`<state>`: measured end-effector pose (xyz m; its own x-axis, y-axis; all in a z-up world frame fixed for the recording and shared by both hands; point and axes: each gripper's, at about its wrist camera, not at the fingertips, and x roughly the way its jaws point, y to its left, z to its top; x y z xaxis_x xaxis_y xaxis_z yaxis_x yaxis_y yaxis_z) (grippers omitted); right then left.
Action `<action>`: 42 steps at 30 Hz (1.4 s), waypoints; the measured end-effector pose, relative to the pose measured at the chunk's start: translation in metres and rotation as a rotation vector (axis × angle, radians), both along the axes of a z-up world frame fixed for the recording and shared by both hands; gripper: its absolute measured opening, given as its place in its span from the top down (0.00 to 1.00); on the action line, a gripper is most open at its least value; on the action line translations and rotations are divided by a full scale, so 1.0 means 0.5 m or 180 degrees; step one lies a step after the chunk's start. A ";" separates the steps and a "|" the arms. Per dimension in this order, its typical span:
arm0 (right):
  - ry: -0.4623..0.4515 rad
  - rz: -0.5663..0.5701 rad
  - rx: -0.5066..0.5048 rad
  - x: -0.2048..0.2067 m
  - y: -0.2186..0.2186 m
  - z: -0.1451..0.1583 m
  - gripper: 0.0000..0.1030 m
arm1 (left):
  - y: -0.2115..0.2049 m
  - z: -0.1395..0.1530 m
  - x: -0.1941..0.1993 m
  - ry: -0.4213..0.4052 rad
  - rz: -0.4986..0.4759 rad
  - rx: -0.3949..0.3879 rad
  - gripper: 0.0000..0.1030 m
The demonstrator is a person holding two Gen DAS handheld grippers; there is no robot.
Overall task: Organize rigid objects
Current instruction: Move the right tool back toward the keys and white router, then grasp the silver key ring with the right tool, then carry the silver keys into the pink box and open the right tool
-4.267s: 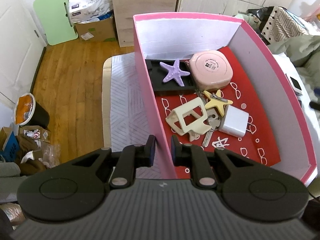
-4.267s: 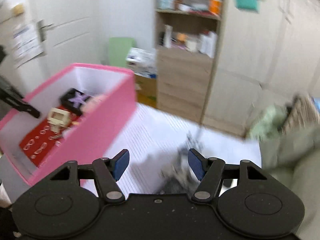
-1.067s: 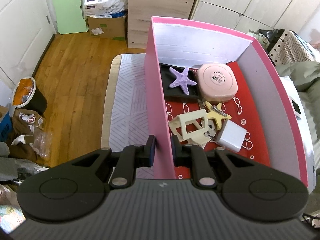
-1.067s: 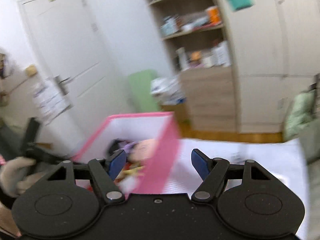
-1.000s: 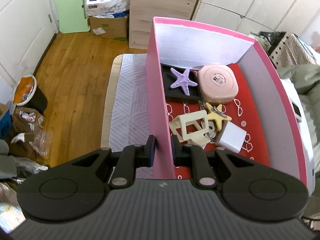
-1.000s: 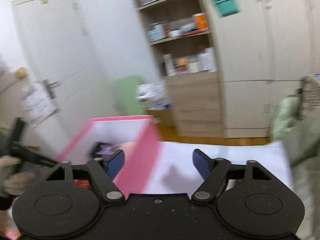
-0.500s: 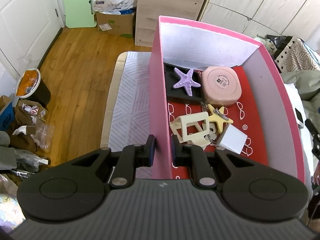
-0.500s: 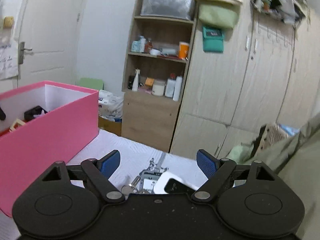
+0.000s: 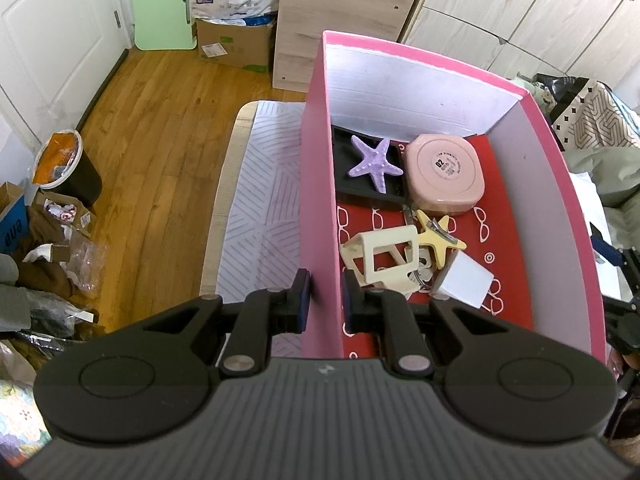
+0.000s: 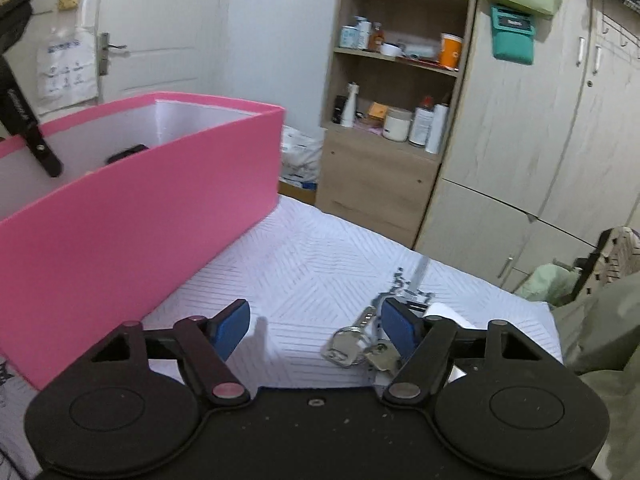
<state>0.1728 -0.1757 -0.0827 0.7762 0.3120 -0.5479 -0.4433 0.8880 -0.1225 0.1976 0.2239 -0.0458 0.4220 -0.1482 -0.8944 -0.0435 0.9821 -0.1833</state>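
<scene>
My left gripper is shut on the left wall of the pink box. Inside lie a purple starfish, a round pink case, a cream frame, a yellow starfish and a white charger. In the right wrist view the pink box stands at the left. My right gripper hovers low over the white cloth, its jaws closing. A bunch of keys lies just inside its right finger, untouched. A white object behind that finger is mostly hidden.
The white patterned cloth covers the table. A wooden shelf unit and wardrobe doors stand behind. To the left are a wooden floor, cardboard boxes and a bin. Olive bedding lies at the right.
My right gripper swung away from the box, dropped toward the cloth, and its jaws narrowed; the keys came into view between them. The left gripper kept its hold on the box wall.
</scene>
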 end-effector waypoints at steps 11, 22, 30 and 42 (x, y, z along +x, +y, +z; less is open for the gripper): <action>0.0249 -0.0145 -0.0140 0.004 -0.010 -0.006 0.72 | 0.009 -0.001 -0.003 0.0000 0.0031 -0.0051 0.86; 0.0050 -0.0131 0.0239 -0.028 -0.025 0.053 0.73 | 0.009 -0.001 -0.003 -0.0001 0.0030 -0.0064 0.86; -0.0112 0.0017 0.0394 -0.049 -0.020 0.117 0.73 | 0.007 -0.001 -0.003 -0.0013 -0.0007 -0.0033 0.86; -0.0141 0.0734 0.0861 -0.089 0.033 0.244 0.73 | -0.031 0.003 0.005 0.0008 -0.0250 0.0312 0.86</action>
